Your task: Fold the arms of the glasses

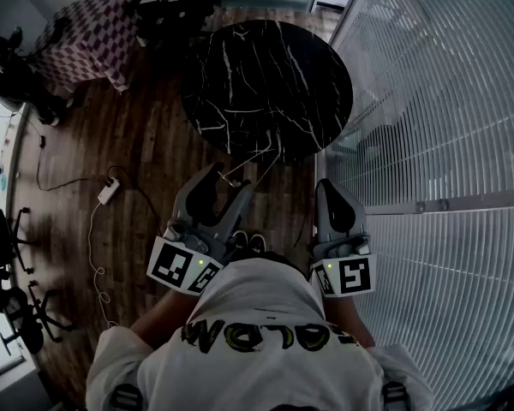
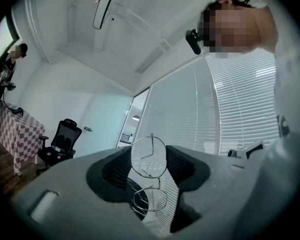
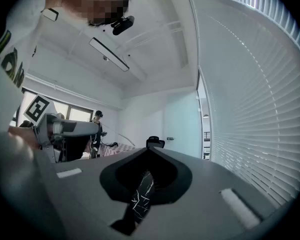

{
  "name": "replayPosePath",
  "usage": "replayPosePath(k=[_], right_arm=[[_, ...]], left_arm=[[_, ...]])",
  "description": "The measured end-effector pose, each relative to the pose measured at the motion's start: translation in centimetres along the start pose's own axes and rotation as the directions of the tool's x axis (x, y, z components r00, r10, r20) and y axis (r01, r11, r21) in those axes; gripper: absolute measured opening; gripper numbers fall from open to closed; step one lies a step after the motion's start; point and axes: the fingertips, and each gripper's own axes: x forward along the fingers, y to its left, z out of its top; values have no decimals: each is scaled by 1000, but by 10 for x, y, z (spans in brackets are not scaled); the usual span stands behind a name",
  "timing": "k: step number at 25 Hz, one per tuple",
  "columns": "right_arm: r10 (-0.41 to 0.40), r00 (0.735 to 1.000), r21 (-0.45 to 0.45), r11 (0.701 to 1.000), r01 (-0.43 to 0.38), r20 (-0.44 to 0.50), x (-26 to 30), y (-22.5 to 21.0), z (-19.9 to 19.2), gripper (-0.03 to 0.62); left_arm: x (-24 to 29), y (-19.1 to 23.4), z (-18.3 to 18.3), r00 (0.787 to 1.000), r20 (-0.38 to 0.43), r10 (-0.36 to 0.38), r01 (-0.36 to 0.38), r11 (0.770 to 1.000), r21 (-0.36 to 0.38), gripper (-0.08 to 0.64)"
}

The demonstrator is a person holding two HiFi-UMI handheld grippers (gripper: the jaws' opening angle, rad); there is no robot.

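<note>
My left gripper (image 1: 230, 180) is shut on the thin wire-framed glasses (image 1: 238, 171) just short of the near edge of the round black marble table (image 1: 265, 84). In the left gripper view the glasses (image 2: 149, 156) stand on end between the dark pads (image 2: 115, 171), one lens above the other, with a thin arm crossing the upper lens. In the head view the wire arms reach out toward the table edge. My right gripper (image 1: 327, 188) hovers to the right, shut and empty. Through its narrow slit (image 3: 142, 184) only a strip of marble shows.
Slatted window blinds (image 1: 437, 101) run down the right side, close to my right gripper. On the wooden floor to the left lie a power strip (image 1: 109, 191) and its cable. A checkered-cloth table (image 1: 81, 37) stands at the far left, and office chairs (image 1: 0, 238) line the left edge.
</note>
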Motion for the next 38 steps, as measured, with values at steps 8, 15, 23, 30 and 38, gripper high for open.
replayPosePath(k=[8,15,23,30,38], right_arm=[[71,997,-90,994,-70,8,6,16,2,17],[104,994,-219,969,-109,-35,18,38,-2,40],[122,984,-438,883,-167,-130,28,51,-9,60],[112,984,-482,860,-165,-137,37,52,-9,71],[128,985,-507,846,-168,-113,43,57,-8,75]], left_arm=[[0,-5,-3,1000,-11,-16,16,1000,6,218],[2,-20,-12,997,-48,-67,68,997,27,218],[3,-32,-17,988,-81,-128,132,991,35,218],[5,-32,-20,984,-103,-146,151,988,40,218],[7,-33,-20,980,-110,-164,170,984,44,218]])
